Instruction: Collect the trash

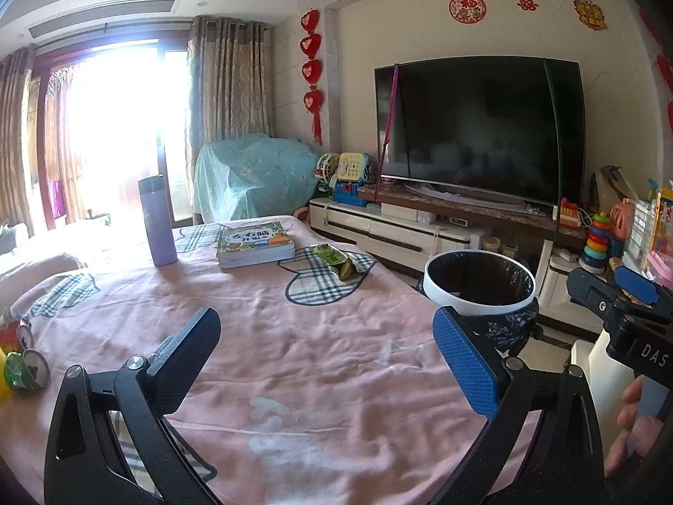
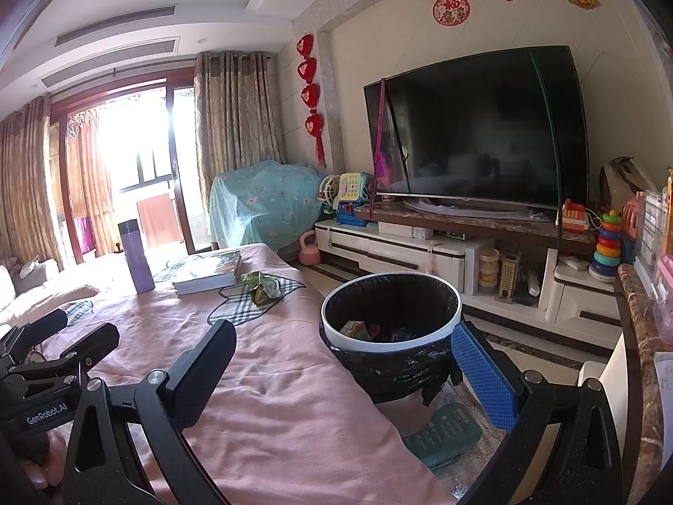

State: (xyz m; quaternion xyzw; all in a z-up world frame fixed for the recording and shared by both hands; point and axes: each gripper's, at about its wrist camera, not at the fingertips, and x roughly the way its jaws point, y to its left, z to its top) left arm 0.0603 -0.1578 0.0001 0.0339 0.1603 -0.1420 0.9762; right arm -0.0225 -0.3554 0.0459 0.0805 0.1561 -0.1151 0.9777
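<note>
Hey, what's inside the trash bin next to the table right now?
The trash bin has a black liner and holds some colorful wrappers at the bottom, seen in the right wrist view. Its near rim hides the rest, so anything else inside can't be seen.

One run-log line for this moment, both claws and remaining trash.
left claw: open, empty | right claw: open, empty | green wrapper: on table | crushed cans: table edge | bin: lined, holds trash

Soft pink cloth (image 1: 319, 362) covers the bench; glossy black plastic liner (image 2: 395, 362) wraps the bin; crinkled shiny green wrapper (image 1: 336, 261); dented metal can (image 1: 27, 372)
</note>
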